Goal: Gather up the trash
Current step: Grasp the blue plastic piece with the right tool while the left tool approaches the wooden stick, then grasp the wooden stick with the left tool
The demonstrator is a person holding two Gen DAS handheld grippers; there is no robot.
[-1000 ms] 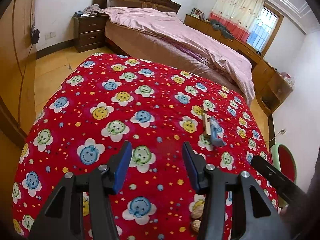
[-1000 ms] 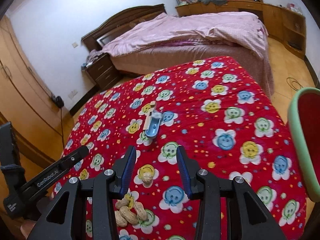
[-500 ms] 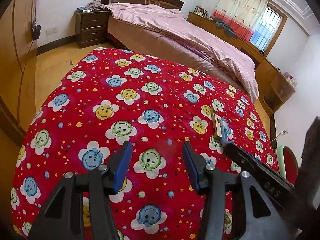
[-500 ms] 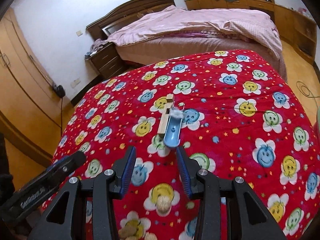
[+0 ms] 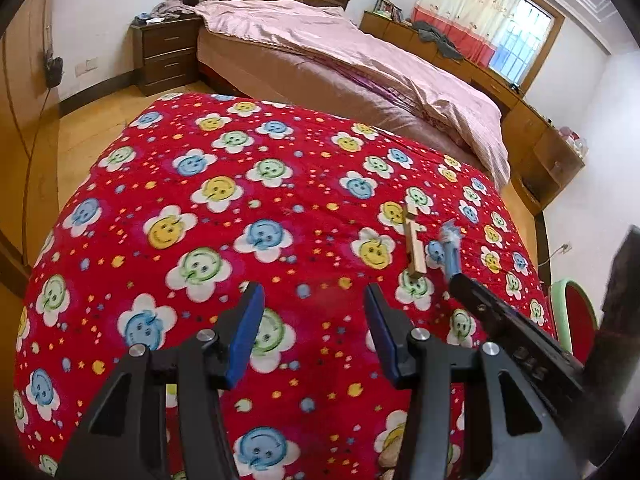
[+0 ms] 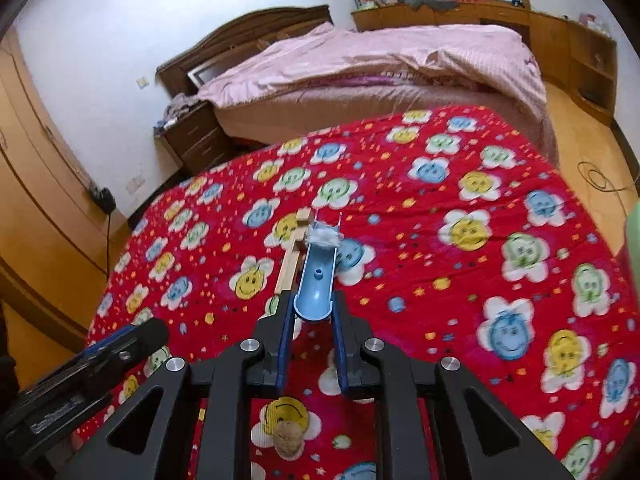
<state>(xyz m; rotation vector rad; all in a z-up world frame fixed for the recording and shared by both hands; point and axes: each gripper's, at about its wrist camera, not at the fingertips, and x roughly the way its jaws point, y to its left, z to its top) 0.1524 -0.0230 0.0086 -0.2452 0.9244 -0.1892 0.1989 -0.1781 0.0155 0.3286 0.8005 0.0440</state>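
While the red quilt (image 5: 280, 208) with its smiley-face flowers fills the foreground, the room spreads out behind it — a bed under a pink cover (image 5: 360, 52), a dark nightstand (image 5: 168, 54) by the headboard, wooden cabinets (image 6: 560, 40) under the curtained window (image 5: 516, 40) and a wardrobe (image 6: 36, 200) along the side wall.

Now the right gripper (image 6: 312, 316) is on the blue scoop (image 6: 316, 280), its jaws closing around the near end, pads at either side of it. A second ago that scoop lay well ahead on the quilt with the jaws standing wider; the gripper has come forward and down to it. A whitish wad (image 6: 323, 236) sits at the scoop's far end, and a pale wooden stick (image 6: 290, 260) lies just beside it, touching or nearly so — hard to say.

Over on the left, the left gripper (image 5: 312, 320) hangs released above the quilt with nothing between its pads, as wide as before, though it has drifted a little across the fabric.

A peanut shell (image 6: 289, 434) lies below the right gripper, half hidden by its frame. From the left wrist view the scoop's near end is covered by the right gripper's finger, and a red and green rim (image 5: 568, 312) is cut off at the edge.
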